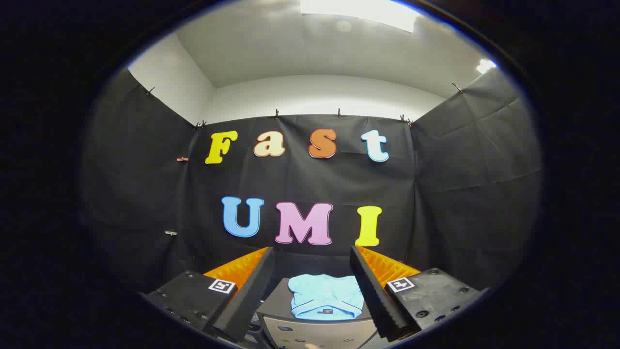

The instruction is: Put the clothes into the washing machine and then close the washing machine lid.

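The tongs (310, 286) stand wide apart and hold nothing, their two dark ridged fingers (247, 291) angling outward with orange backing behind them. They are raised and level, looking across at the booth wall rather than down.

Between the fingers, and just ahead of their tips, a folded light-blue shirt (327, 296) lies flat on the dark top of the washer (315, 332), collar and buttons showing toward the near side. The washer's grey front panel with its controls sits just below the shirt. Whether the surface under the shirt is the closed lid or a fixed top cannot be told from here.

By the look of it, the task is at its start: the shirt is not yet picked up, and nothing is in the drum. The next move would call for lowering the tongs over the shirt, closing on a fold thick enough to lift the whole garment, then carrying it to the washer's opening.
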`<action>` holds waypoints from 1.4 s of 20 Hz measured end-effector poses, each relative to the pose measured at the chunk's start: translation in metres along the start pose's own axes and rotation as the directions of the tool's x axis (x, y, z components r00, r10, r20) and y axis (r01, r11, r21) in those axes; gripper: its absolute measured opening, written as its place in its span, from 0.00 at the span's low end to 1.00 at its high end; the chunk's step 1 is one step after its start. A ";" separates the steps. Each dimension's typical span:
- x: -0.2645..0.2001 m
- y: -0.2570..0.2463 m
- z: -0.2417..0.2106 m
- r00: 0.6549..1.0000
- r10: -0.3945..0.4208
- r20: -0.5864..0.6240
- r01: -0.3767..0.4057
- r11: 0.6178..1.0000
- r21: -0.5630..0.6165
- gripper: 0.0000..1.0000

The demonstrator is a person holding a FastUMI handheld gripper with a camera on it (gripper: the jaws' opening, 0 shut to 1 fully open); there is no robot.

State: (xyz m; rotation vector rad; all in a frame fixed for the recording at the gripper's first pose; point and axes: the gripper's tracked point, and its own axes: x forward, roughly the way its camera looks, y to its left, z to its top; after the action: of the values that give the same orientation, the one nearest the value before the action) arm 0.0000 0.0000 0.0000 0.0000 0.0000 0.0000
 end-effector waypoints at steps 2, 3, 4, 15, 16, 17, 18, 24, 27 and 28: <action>0.000 -0.001 0.000 1.000 -0.005 -0.004 0.005 1.000 -0.002 0.97; 0.000 -0.001 -0.001 1.000 -0.007 -0.006 0.007 1.000 -0.005 0.97; 0.000 -0.001 -0.002 1.000 -0.010 -0.011 0.010 1.000 -0.007 0.97; 0.004 -0.002 -0.004 1.000 -0.017 -0.018 0.017 1.000 -0.012 0.97; 0.005 -0.002 -0.003 1.000 -0.019 -0.020 0.018 1.000 -0.012 0.98; 0.006 -0.002 -0.004 1.000 -0.020 -0.021 0.019 1.000 -0.012 0.97; 0.006 -0.003 -0.004 1.000 -0.021 -0.022 0.020 1.000 -0.012 0.98; 0.008 0.001 -0.003 1.000 -0.016 -0.023 0.016 1.000 -0.018 0.97; 0.009 0.001 -0.003 1.000 -0.017 -0.022 0.017 1.000 -0.018 0.97; 0.009 0.001 -0.003 1.000 -0.017 -0.023 0.017 1.000 -0.017 0.97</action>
State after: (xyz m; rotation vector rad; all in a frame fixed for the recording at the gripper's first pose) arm 0.0089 0.0011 -0.0030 -0.0172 0.0236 -0.0167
